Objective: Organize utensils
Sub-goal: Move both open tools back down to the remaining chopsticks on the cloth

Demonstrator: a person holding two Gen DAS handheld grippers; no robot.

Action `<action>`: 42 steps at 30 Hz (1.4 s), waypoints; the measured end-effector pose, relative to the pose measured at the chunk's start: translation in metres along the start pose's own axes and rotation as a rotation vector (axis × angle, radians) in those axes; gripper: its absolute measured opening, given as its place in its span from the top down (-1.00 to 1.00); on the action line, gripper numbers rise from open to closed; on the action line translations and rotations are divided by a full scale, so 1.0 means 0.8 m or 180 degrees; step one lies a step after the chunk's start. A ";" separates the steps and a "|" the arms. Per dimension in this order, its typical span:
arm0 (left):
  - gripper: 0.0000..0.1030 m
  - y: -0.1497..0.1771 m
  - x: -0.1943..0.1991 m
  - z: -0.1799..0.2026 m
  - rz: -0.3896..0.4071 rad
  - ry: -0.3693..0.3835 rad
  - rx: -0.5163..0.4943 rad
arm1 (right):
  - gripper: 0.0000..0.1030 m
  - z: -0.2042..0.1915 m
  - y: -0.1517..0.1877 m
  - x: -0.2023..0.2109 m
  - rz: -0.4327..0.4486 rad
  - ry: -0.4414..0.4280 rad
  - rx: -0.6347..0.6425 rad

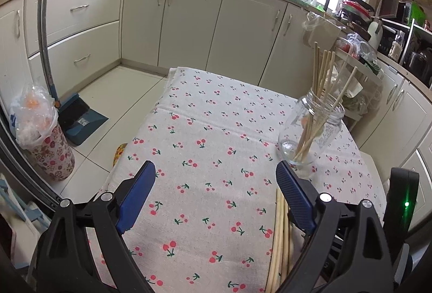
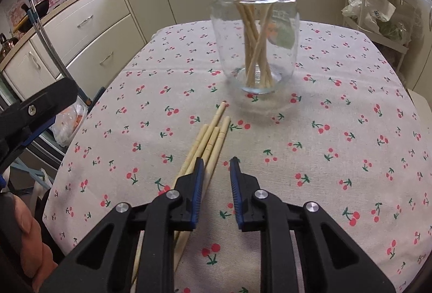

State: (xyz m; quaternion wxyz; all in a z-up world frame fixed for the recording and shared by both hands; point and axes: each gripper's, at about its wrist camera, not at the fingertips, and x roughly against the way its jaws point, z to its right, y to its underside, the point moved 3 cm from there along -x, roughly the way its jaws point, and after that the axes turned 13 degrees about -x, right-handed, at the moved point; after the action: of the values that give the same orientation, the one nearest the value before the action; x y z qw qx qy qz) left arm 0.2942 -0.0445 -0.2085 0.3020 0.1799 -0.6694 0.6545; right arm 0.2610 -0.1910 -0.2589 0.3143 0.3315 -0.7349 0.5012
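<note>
Several wooden chopsticks [image 1: 322, 93] stand leaning in a clear glass jar [image 1: 310, 130] in the left wrist view; the jar stands upright on the right part of the cherry-print tablecloth [image 1: 205, 147]. The left gripper [image 1: 216, 176] hangs above the cloth with its blue fingers [image 1: 137, 193] spread wide and nothing between them. A few loose chopsticks [image 1: 280, 236] lie flat on the cloth, just under the right finger.

In the right wrist view the jar [image 2: 256, 33] is ahead, near the middle of the table. The loose chopsticks [image 2: 213, 133] lie in a bundle, their tips pointing toward the jar but apart from it. The right gripper [image 2: 216, 168] is low over the cloth, its jaws only narrowly apart and holding nothing; the bundle passes beneath its left finger [image 2: 195, 185].
</note>
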 end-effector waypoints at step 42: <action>-0.62 0.035 -0.090 0.086 -0.0959 -0.0235 -0.1144 | 0.76 0.083 0.001 0.031 0.0069 0.0087 -0.0060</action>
State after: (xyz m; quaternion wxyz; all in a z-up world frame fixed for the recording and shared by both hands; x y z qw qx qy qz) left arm 0.3190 -0.1212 -0.2730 0.3988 0.2450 -0.7513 0.4654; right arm 0.2372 -0.2577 -0.2597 0.3220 0.3137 -0.7388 0.5020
